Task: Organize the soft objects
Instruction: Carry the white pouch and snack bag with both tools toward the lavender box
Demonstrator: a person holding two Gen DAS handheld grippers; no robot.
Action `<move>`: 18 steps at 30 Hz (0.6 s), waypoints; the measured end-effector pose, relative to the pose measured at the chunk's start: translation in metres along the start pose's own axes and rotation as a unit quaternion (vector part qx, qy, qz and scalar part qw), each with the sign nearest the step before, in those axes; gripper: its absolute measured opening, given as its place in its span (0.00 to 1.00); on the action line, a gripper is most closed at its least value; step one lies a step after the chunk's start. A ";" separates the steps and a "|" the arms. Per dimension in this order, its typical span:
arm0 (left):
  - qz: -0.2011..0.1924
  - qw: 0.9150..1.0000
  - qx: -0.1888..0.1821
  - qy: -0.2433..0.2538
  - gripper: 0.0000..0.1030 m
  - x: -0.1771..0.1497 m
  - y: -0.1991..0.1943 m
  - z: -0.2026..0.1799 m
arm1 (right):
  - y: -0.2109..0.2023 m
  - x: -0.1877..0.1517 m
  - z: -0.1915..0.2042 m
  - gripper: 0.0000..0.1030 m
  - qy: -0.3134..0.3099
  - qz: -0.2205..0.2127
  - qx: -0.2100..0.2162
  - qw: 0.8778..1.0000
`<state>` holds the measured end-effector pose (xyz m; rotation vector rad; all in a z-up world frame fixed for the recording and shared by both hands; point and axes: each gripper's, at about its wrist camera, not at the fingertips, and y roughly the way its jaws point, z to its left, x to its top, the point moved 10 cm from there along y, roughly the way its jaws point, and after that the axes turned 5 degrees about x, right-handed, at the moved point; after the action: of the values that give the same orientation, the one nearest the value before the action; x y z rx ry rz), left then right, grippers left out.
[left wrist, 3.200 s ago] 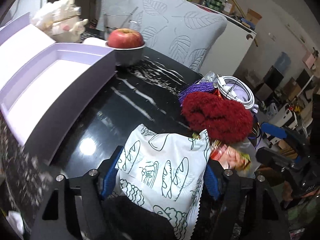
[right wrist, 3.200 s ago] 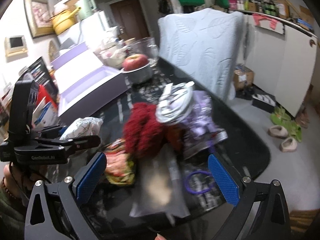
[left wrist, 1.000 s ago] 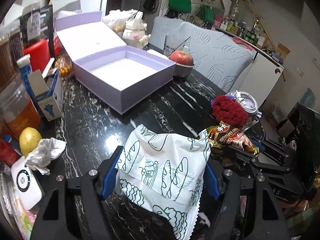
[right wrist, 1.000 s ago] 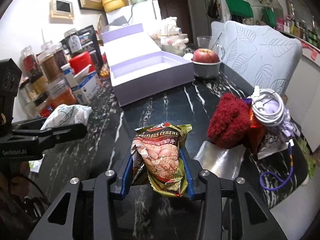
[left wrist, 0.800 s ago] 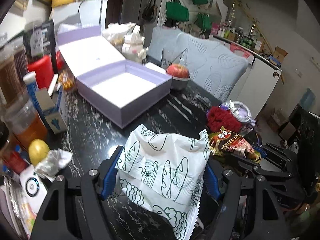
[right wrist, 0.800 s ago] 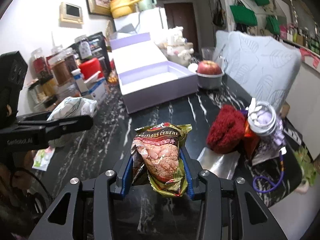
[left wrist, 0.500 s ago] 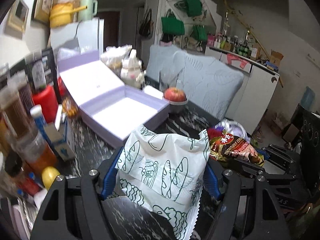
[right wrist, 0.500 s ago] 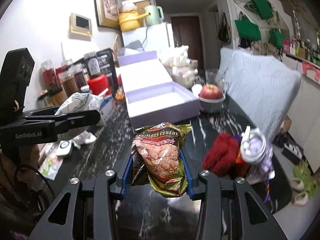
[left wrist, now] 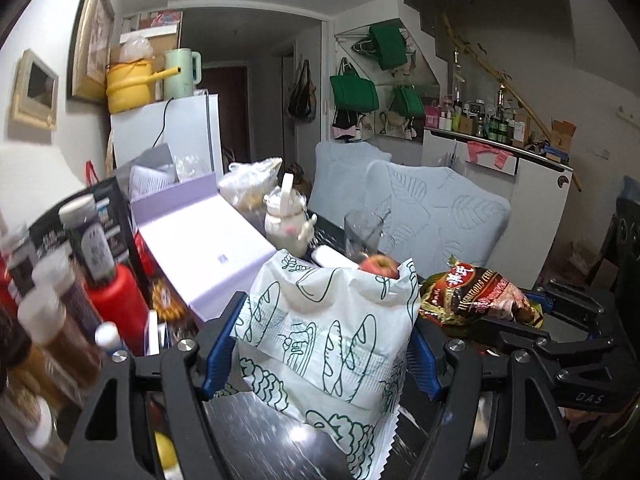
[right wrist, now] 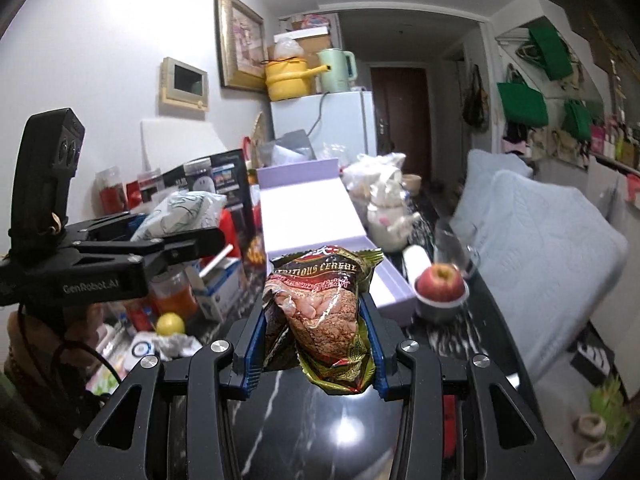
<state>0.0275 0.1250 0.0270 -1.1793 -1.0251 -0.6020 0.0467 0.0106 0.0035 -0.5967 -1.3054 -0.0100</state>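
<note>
My left gripper point(left wrist: 324, 344) is shut on a white bread bag point(left wrist: 328, 340) printed with green loaves; the bag bulges between the blue pads. My right gripper point(right wrist: 316, 320) is shut on a brown and gold cereal bag point(right wrist: 320, 312). Both bags hang well above the black marble table point(right wrist: 320, 420). In the left wrist view the cereal bag point(left wrist: 476, 296) and the right gripper show at the right. In the right wrist view the left gripper point(right wrist: 176, 240) with the bread bag point(right wrist: 180, 212) shows at the left. An open lilac box point(right wrist: 312, 220) lies ahead, its lid leaning back.
A red apple point(right wrist: 440, 276) rests in a small metal bowl beside the box, with a glass point(right wrist: 452, 248) and a white teapot point(left wrist: 286, 228) behind. Jars, a red can point(left wrist: 116, 300), cartons and a lemon point(right wrist: 170, 322) crowd the left. Pale leaf-patterned chairs point(left wrist: 440, 216) stand to the right.
Both grippers have risen with their bags and tilted up, so the table and box have dropped low in view and the room's walls fill the frames. The grips are unchanged.
</note>
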 end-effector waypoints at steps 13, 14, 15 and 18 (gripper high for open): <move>-0.013 1.000 0.020 0.014 0.70 0.059 0.059 0.023 | 0.054 0.079 -0.022 0.41 -0.038 -0.007 -0.007 0.999; -0.011 1.000 0.022 0.013 0.70 0.062 0.066 0.026 | 0.061 0.083 -0.024 0.41 -0.043 -0.007 -0.010 0.999; -0.010 1.000 0.023 0.011 0.70 0.063 0.072 0.029 | 0.067 0.086 -0.026 0.41 -0.046 -0.005 -0.011 0.999; -0.001 0.999 0.035 0.003 0.70 0.065 0.095 0.040 | 0.087 0.093 -0.033 0.41 -0.048 0.003 -0.011 0.999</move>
<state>0.1223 0.2000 0.0424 -1.1149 -1.0336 -0.5679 0.1315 0.1008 0.0481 -0.6266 -1.3973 0.0086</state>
